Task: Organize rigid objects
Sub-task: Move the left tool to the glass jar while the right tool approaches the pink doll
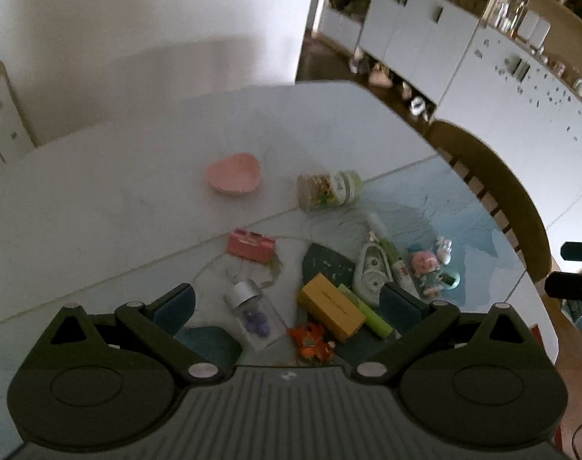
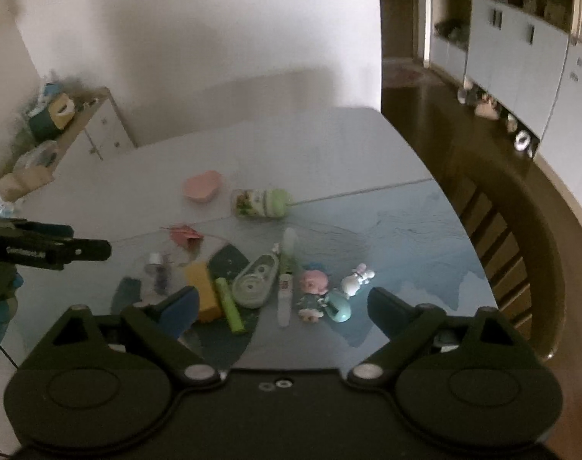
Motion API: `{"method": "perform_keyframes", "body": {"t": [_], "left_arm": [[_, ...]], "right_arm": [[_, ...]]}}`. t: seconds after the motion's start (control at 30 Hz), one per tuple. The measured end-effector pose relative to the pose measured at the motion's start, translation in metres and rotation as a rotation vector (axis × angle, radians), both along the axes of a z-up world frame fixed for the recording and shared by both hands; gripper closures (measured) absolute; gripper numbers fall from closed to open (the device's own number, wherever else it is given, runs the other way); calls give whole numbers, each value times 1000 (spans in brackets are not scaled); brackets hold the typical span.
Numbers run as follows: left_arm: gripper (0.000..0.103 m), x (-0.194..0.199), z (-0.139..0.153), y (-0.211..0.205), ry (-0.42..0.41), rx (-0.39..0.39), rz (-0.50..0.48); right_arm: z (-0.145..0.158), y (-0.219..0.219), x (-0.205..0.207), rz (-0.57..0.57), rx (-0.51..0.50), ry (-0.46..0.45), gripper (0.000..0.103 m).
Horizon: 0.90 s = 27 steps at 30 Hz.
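Both our claws are spread wide and hold nothing, hovering above the clutter on the counter [image 1: 99, 199]. The left claw [image 1: 287, 303] sits right over the near cluster: the clear vial [image 1: 254, 316] with purple bits lies on its side just ahead of the left finger, silver cap pointing away and left, long axis running diagonally up-left to down-right. The yellow box [image 1: 331, 306] and green marker [image 1: 363, 310] lie side by side just right of it, both slanting the same diagonal way, close to the right finger. The right claw [image 2: 281, 306] is over the other end: the doll figure [image 2: 313, 287] and white bunny [image 2: 356, 278] lie between its fingers, the tape dispenser [image 2: 254, 281] a bit left. The pink bowl [image 1: 233, 173] and the tipped jar [image 1: 327, 189] are well apart, farther out. We judge the left claw nearer the vial; it would need a wrist turn to close across the vial's axis.
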<state>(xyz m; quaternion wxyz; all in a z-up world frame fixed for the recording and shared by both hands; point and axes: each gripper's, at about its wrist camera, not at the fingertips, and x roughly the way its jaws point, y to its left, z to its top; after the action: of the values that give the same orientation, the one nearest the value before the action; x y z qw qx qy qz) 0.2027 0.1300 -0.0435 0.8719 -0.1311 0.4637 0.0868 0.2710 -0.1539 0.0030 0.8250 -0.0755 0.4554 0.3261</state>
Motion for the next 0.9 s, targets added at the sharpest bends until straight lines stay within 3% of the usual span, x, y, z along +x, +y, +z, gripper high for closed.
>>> {"method": "perform_keyframes", "body": {"t": [0.2,0.57,0.8,0.9], "left_arm": [[0,30,-36,17,114,-5,26],[0,56,-91,29,240,-53,82],[1,60,-111,23,273,-18,86],[3,61,-114,22,272,-13,87]], "right_arm": [[-30,13,46,20,-53,120,18],[-78,45,78,90,-139,206,28],[-103,55,91,91,-155,240,54],[-109,60,93,94,-173,236,56]]}}
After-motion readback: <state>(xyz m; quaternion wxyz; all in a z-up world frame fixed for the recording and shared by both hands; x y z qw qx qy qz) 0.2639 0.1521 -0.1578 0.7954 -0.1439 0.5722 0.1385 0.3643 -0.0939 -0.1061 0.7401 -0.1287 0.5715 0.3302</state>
